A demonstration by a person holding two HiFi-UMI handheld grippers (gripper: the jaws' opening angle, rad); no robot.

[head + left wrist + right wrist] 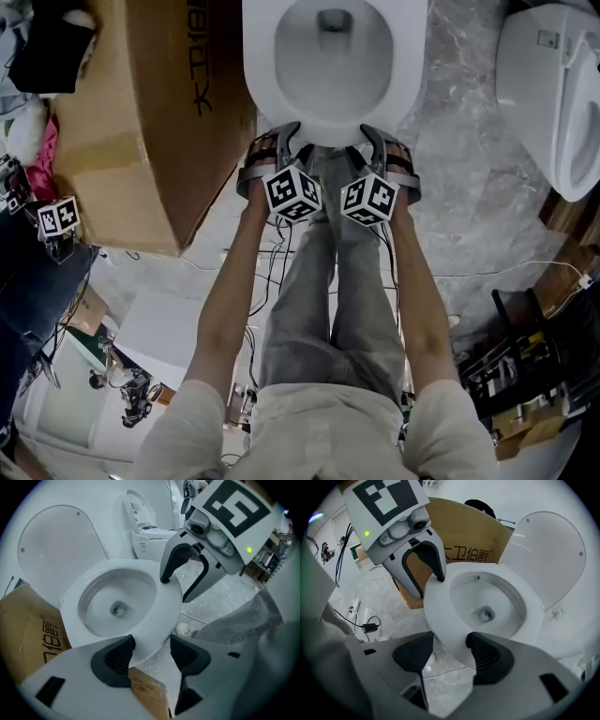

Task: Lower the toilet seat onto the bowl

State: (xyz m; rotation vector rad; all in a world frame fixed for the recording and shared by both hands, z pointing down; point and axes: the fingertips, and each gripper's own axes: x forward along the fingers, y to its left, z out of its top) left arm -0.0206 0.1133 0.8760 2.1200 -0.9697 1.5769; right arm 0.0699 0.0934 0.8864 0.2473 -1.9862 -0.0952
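Forearms [230, 309] hold left gripper [281, 134] and right gripper [382, 136] at the white oval plastic toilet seat's [330, 120] front edge in the head view — seat apparently flat on the bowl [333, 52]. Left gripper view: jaws wide, straddling that edge unclamped. Right gripper view: likewise — guiding, I judge.

Glossy smooth toilet bowl [300, 56], matt cardboard box [141, 112] (creased), polished veined stone floor [469, 187].

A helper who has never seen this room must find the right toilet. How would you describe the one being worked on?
Find the brown cardboard box on the marbled floor; the toilet stands right beside it. It is the one with the left gripper and right gripper at its front rim, while the second toilet stands apart at the right, away from the box.
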